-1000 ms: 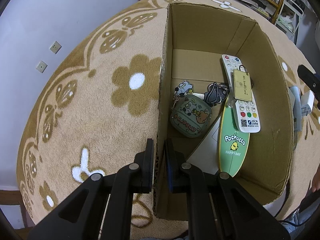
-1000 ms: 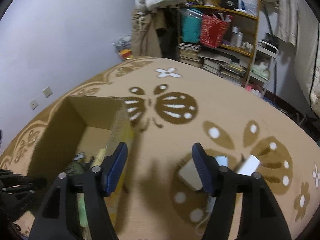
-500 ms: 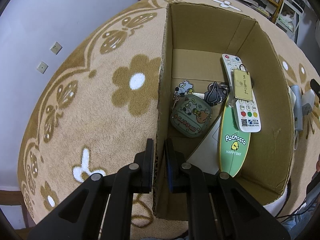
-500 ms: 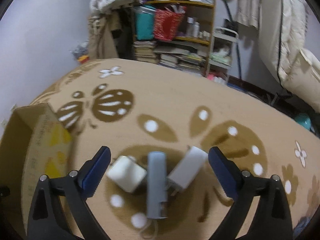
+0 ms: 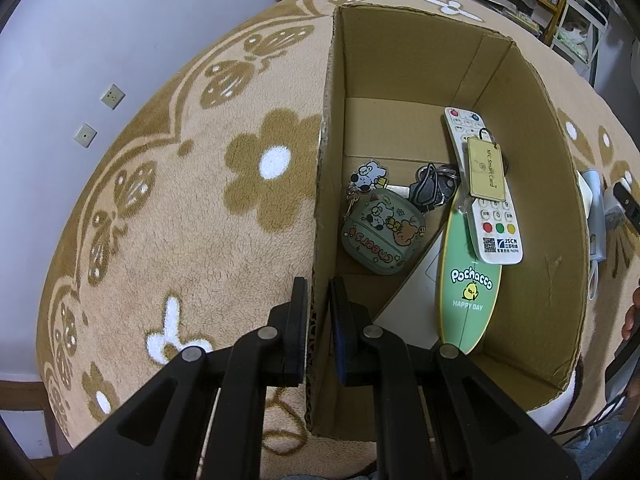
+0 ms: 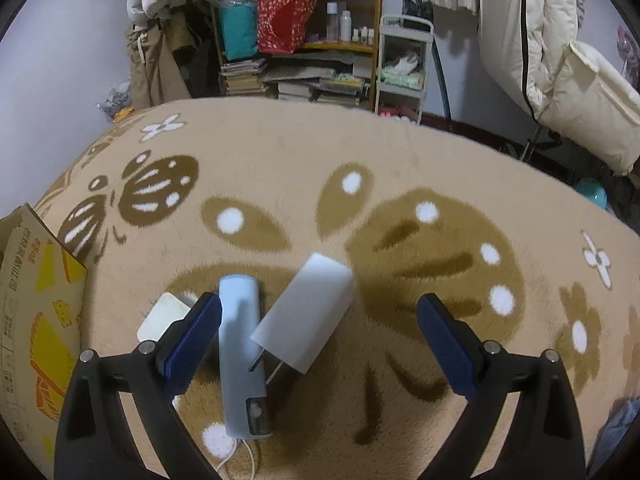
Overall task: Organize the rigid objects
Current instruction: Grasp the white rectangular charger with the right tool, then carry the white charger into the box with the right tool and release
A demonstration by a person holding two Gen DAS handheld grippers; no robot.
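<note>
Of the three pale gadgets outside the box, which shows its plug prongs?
The white charger, rightmost, between the right gripper's fingers. The blue bar and square adapter show none.

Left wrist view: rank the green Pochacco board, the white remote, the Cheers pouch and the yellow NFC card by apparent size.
1. Pochacco board
2. White remote, close to the board in length
3. Cheers pouch
4. NFC card

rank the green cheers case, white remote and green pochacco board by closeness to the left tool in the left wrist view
1. green Cheers case, just ahead of the left tool, by the box's left wall
2. Pochacco board, right of it
3. white remote, farthest back, right
</note>
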